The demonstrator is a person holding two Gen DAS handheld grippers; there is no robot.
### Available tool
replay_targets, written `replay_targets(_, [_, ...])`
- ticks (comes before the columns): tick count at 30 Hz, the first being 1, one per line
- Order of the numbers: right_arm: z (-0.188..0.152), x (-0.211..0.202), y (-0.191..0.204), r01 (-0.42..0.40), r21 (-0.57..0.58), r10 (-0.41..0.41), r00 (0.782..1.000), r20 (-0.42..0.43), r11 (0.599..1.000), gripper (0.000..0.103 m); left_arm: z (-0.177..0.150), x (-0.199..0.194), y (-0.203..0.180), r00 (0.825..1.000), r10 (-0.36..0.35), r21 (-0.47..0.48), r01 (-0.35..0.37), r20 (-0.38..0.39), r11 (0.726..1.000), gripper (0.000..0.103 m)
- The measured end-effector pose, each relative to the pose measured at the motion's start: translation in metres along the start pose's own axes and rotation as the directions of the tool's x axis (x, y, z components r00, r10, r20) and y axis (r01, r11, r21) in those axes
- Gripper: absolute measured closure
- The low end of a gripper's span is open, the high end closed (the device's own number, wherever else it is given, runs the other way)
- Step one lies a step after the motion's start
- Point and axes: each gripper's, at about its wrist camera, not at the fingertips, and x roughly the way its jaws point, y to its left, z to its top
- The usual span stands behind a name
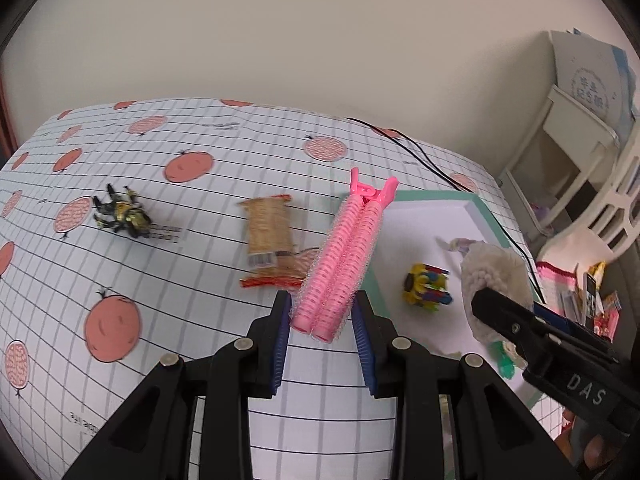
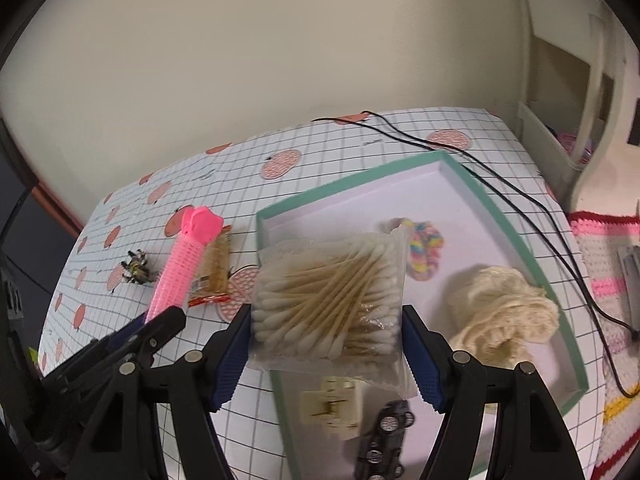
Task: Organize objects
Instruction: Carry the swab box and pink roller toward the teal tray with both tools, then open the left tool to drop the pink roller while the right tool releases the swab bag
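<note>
Left gripper [image 1: 323, 322] was clamped on the near end of a pink hair roller clip [image 1: 344, 248], which slanted up and away above the patterned tablecloth [image 1: 160, 280]. Right gripper [image 2: 326, 344] held a clear bag of cotton swabs [image 2: 328, 300] between its blue pads [image 2: 232, 356], over the near-left part of the green-rimmed tray [image 2: 520, 232]. Beyond the roller, on the cloth, lay a snack packet [image 1: 270, 240] and a black-and-gold toy [image 1: 124, 214].

A plain cream wall [image 1: 320, 40] rises behind; white shelving [image 1: 560, 152] stands right.
</note>
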Motion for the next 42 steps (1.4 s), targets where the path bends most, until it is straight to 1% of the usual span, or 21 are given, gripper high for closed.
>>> replay_targets(11, [0.000, -0.011, -0.038, 0.079, 0.067, -0.081, 0.996, 0.026, 0.995, 0.029, -0.014, 0.005, -0.055, 0.998, -0.064, 0.121, 0.066, -0.023, 0.990, 0.071])
replay_targets(16, [-0.001, -0.015, -0.048, 0.107, 0.074, -0.110, 0.993, 0.032, 0.991, 0.029, -0.021, 0.012, -0.070, 0.996, -0.077, 0.144, 0.083, -0.049, 0.986, 0.071])
replay_targets(23, [-0.003, -0.014, -0.056, 0.128, 0.076, -0.131, 0.991, 0.027, 0.989, 0.029, -0.028, 0.023, -0.079, 0.993, -0.082, 0.134, 0.093, -0.080, 0.987, 0.071])
replay_targets(29, [-0.003, -0.010, -0.053, 0.131, 0.071, -0.133, 0.991, 0.019, 0.989, 0.029, -0.031, 0.027, -0.083, 0.994, -0.066, 0.164, 0.080, -0.091, 0.983, 0.071])
replay_targets(31, [-0.003, -0.010, -0.051, 0.130, 0.069, -0.131, 0.991, 0.018, 0.989, 0.029, -0.031, 0.029, -0.083, 0.991, -0.079, 0.158, 0.096, -0.107, 0.983, 0.071])
replay_targets(33, [-0.004, -0.009, -0.051, 0.134, 0.066, -0.135, 0.991, 0.014, 0.989, 0.029, -0.033, 0.031, -0.084, 0.990, -0.076, 0.163, 0.095, -0.121, 0.982, 0.071])
replay_targets(37, [-0.004, -0.007, -0.051, 0.133, 0.071, -0.134, 0.991, 0.006, 0.989, 0.029, -0.034, 0.031, -0.086, 0.988, -0.085, 0.176, 0.107, -0.132, 0.979, 0.071])
replay_targets(38, [-0.004, -0.007, -0.050, 0.134, 0.070, -0.135, 0.991, 0.005, 0.988, 0.028, -0.034, 0.031, -0.087, 0.987, -0.088, 0.177, 0.111, -0.134, 0.978, 0.070])
replay_targets(40, [-0.004, -0.005, -0.049, 0.137, 0.064, -0.137, 0.991, 0.001, 0.989, 0.028, -0.034, 0.031, -0.088, 0.987, -0.089, 0.181, 0.113, -0.137, 0.977, 0.065])
replay_targets(42, [-0.005, -0.004, -0.047, 0.139, 0.057, -0.139, 0.990, -0.004, 0.989, 0.028, -0.034, 0.030, -0.088, 0.986, -0.096, 0.178, 0.119, -0.136, 0.977, 0.059])
